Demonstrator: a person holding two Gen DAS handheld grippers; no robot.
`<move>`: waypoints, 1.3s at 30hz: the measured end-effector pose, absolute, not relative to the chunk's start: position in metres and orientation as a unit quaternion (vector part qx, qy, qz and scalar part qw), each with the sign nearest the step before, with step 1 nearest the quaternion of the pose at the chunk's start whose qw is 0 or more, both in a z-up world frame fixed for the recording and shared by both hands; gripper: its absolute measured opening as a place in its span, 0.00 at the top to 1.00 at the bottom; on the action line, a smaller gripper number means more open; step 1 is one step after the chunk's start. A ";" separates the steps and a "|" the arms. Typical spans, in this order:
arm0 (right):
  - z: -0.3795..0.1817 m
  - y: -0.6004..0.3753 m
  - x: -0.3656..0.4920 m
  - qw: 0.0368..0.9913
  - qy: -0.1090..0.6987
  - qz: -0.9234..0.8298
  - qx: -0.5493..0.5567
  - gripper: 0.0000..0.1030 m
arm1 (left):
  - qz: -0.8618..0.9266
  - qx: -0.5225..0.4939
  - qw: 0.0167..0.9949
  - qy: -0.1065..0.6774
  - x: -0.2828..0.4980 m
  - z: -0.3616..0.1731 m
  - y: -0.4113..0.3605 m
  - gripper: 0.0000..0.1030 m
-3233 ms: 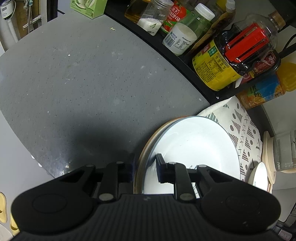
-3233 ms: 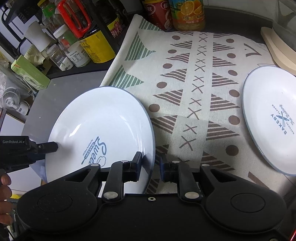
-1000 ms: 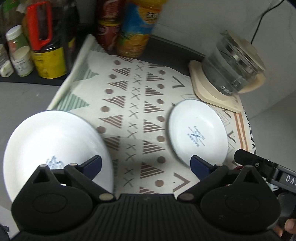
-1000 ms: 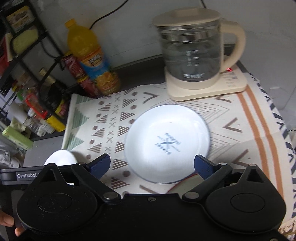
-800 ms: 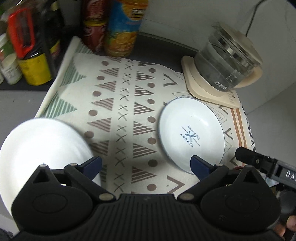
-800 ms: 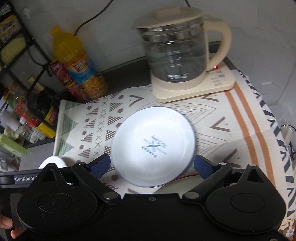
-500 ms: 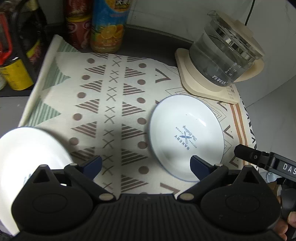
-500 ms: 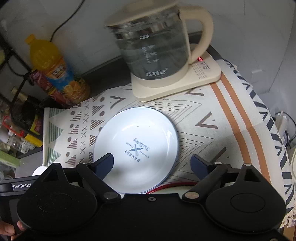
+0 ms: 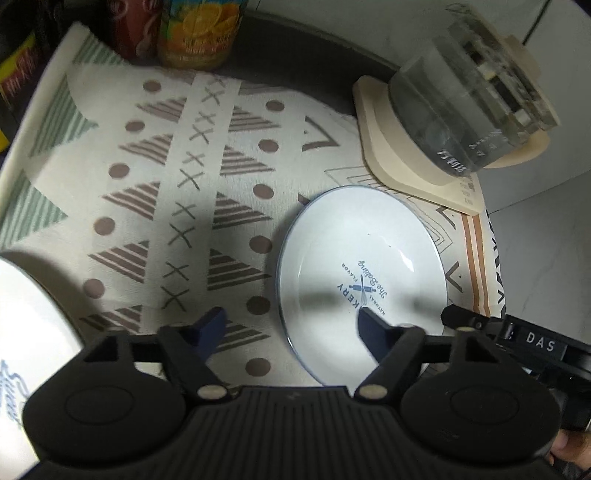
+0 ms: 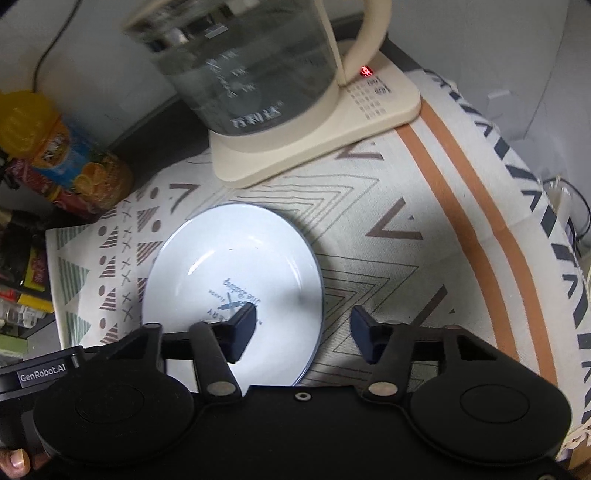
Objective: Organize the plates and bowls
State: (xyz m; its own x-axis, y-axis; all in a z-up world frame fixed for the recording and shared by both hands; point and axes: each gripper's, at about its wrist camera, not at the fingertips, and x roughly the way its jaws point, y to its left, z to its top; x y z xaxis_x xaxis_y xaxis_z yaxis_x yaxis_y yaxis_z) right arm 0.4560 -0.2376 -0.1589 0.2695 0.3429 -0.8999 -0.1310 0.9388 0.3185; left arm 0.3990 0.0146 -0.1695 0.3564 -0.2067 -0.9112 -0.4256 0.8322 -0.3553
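A shallow white bowl with a thin blue rim and blue "BAKERY" lettering (image 9: 364, 284) was seen lying flat on a cream cloth patterned with brown triangles, dots and crosses (image 9: 166, 177), just in front of a glass kettle on a cream base (image 9: 458, 122). The left gripper (image 9: 290, 321) was held above the bowl's left edge, with one blue-padded finger over the cloth and the other over the bowl's inside; the rim lay between them. Its jaws had just been closing but were still spread, and no pad was seen pressing on the rim. The right gripper (image 10: 303, 325) was placed at the bowl's opposite edge in the same way, one finger over the white inside, the other over the cloth, with the rim between. Its jaws had likewise just been closing and were still parted, gripping nothing. A second, larger white plate with blue script (image 9: 26, 332) was visible at the lower left of the left wrist view, partly cut off. An orange drink bottle (image 10: 70, 158) and a red can (image 9: 129, 29) were stood at the cloth's far edge.
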 end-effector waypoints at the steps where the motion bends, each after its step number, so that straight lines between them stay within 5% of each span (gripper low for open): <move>1: -0.161 -0.238 0.458 0.789 0.589 0.149 0.095 0.57 | 0.072 -0.288 0.770 0.565 0.400 -0.173 0.016 0.39; 17: -0.189 -0.228 0.478 0.759 0.630 0.127 0.098 0.81 | 0.080 -0.366 0.731 0.570 0.410 -0.208 0.029 0.89; 30: -0.192 -0.224 0.487 0.758 0.635 0.133 0.069 0.83 | 0.075 -0.376 0.728 0.569 0.411 -0.211 0.030 0.91; 39: -0.168 -0.226 0.475 0.778 0.591 0.187 0.105 0.94 | 0.074 -0.383 0.742 0.545 0.399 -0.196 0.049 0.91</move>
